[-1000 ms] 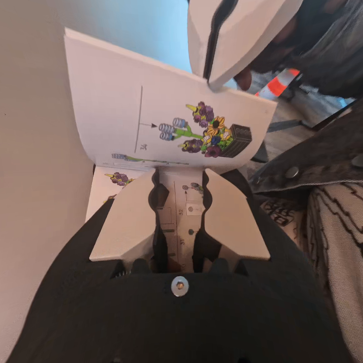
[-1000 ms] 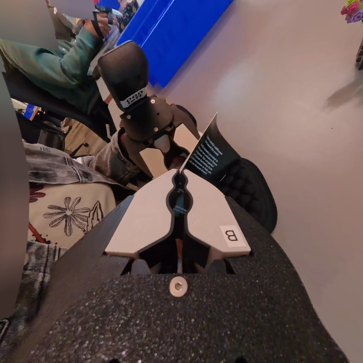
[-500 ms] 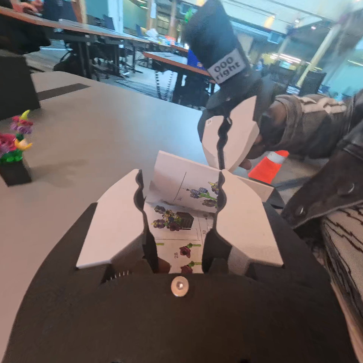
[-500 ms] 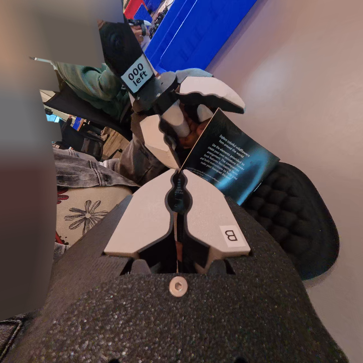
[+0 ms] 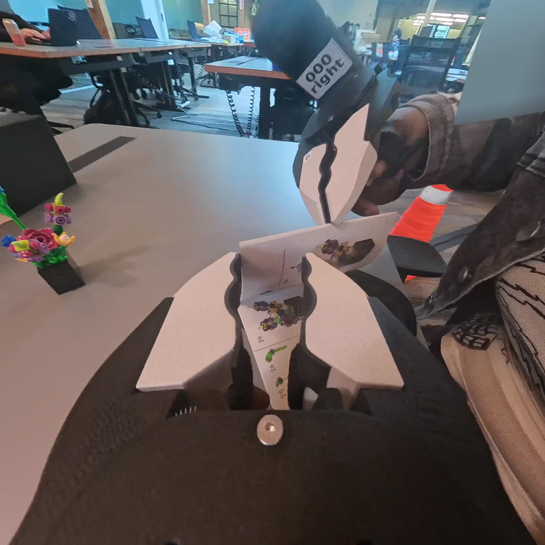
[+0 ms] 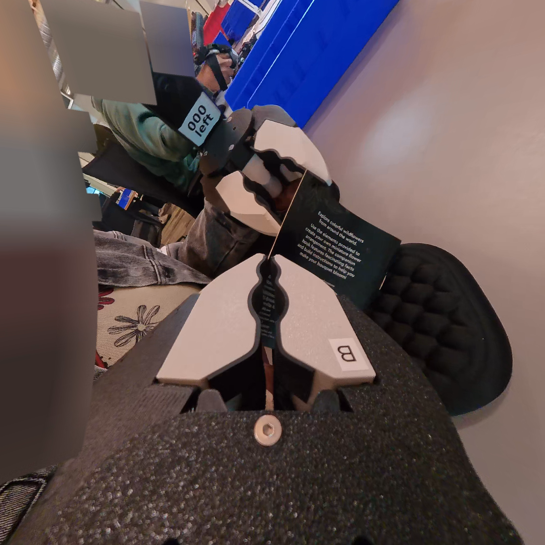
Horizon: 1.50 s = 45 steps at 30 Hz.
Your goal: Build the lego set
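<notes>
Grey bench (image 5: 182,188) fills the left wrist view, and on it at the far left stands the lego bouquet (image 5: 38,239) — red, purple, yellow and blue blooms on green stems, planted in a small black box (image 5: 60,277) that serves as its pot; one green stem is cut off by the frame edge. Nearer, the left gripper (image 5: 269,261) has its jaws apart, with the open instruction booklet (image 5: 274,333) lying between them but not pinched; its lower pages run out of sight behind the fingers. Above, the right gripper (image 5: 326,219) has its jaws pressed together on the top edge of the lifted page (image 5: 348,239). An orange cone (image 5: 421,212) stands beyond, partly hidden. From the right wrist view, the right gripper (image 6: 269,257) bites the booklet's dark back cover (image 6: 333,244) edge-on, while the left gripper (image 6: 300,203) sits spread wide just behind that cover — a black quilted pad (image 6: 439,324) lies on the bench under it, half covered.
</notes>
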### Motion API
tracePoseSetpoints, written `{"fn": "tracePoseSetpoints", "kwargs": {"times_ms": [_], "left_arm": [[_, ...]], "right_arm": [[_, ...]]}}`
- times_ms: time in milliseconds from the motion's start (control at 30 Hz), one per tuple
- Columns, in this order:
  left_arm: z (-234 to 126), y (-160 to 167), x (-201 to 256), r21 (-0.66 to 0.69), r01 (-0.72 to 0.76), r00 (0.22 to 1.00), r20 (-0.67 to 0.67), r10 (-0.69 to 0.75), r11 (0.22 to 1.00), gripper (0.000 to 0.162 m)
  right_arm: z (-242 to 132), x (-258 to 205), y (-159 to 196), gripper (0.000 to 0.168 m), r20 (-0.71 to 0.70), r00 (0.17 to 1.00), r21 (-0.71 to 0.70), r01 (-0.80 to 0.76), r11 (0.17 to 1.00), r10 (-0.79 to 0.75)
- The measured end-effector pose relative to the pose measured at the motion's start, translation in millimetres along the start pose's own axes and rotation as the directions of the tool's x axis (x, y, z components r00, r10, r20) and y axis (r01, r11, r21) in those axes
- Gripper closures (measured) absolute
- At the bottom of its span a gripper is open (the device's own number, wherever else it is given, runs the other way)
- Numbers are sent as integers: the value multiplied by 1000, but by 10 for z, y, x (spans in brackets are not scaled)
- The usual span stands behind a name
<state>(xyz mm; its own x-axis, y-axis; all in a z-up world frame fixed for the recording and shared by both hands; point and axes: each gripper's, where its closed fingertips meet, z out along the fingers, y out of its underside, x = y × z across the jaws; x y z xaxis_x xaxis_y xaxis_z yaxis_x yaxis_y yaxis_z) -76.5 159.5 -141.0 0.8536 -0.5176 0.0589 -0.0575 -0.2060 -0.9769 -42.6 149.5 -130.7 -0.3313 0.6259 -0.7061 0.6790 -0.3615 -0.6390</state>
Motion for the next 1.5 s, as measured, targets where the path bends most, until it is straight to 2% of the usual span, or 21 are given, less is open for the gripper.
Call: {"fn": "tracePoseSetpoints", "kwargs": {"times_ms": [200,400,667,867,933,967,1000,1100,1167,1233,1300,1400,1500], "left_arm": [[-77,20,-17,-45,-104,990,95,108,994,129],[-113,25,-13,-61,-121,983,130,129,991,136],[-62,202,-31,-168,-149,974,143,174,974,135],[-81,210,-50,-175,-143,971,167,172,974,129],[-80,193,-42,-168,-140,972,165,168,976,128],[-77,184,-39,-162,-137,973,165,163,977,128],[-74,179,-37,-160,-132,974,165,159,978,128],[-65,162,-48,-158,-134,973,167,160,978,128],[-59,118,-78,-149,-141,969,180,167,979,128],[-39,61,-173,-147,-139,961,219,170,979,128],[10,63,-292,-186,-128,957,234,171,974,128],[123,30,-373,-209,-120,969,189,161,971,128],[182,57,-397,-242,-118,973,167,162,963,128]], "right_arm": [[20,-3,-3,167,-12,1000,7,-1,1000,1],[-9,94,-11,168,-58,998,28,-24,999,25],[-35,202,-12,168,-92,996,33,-12,999,15],[-144,186,-160,168,-125,986,65,117,991,-108],[-182,136,-171,143,-152,951,18,275,961,-269],[-202,168,-155,120,-212,913,-37,349,936,-349],[-219,196,-135,104,-265,863,-99,420,902,-431],[-240,236,-50,122,-323,721,-264,553,790,-613],[-273,326,-13,138,-342,679,-342,553,759,-649],[-334,399,-79,155,-376,652,-348,559,752,-658],[-410,425,-199,167,-401,664,-291,561,775,-631],[-524,577,-281,168,-429,706,-242,511,825,-563],[-621,731,-353,168,-462,774,-132,423,896,-434]]}}
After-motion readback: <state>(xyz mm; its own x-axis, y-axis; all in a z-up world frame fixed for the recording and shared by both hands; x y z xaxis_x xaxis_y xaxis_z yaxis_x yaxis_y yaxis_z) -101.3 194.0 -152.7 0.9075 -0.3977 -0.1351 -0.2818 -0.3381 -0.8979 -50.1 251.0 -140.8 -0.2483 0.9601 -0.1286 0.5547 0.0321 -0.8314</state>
